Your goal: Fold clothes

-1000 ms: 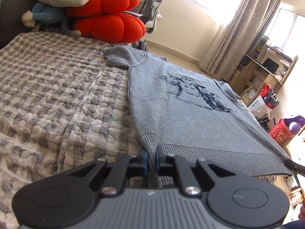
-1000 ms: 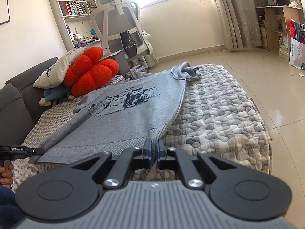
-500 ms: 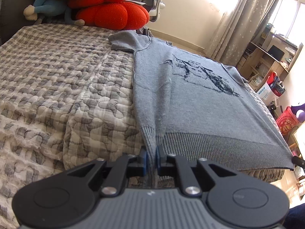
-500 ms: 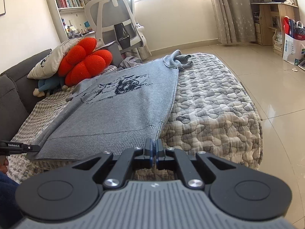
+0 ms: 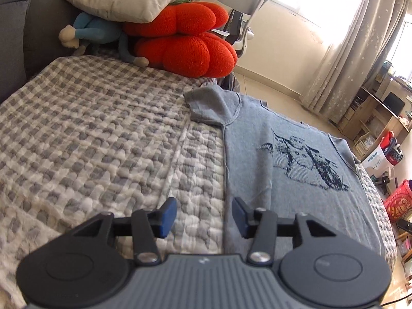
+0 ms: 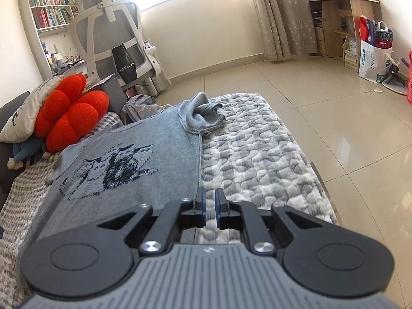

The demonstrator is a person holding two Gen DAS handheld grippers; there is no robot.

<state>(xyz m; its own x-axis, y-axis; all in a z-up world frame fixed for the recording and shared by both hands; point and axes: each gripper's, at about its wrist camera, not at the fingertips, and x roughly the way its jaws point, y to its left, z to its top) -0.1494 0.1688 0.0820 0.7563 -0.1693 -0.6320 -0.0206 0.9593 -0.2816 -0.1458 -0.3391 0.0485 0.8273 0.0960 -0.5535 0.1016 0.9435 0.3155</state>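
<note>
Grey knitted owl-print sweater [image 5: 296,170] lay flat at frame centre on quilted checked bedspread [image 5: 103,141], left gripper [image 5: 203,215] released wide, right gripper [image 6: 209,207] parted slightly, grasping nothing.

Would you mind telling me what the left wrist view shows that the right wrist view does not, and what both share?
Only the left wrist view shows the left gripper, wide open over the sweater's edge. Only the right wrist view shows the right gripper, slightly open with nothing held, the bookshelf and the bunched sleeve. Both share the grey sweater flat on the quilt, the red cushion and the office chair.
</note>
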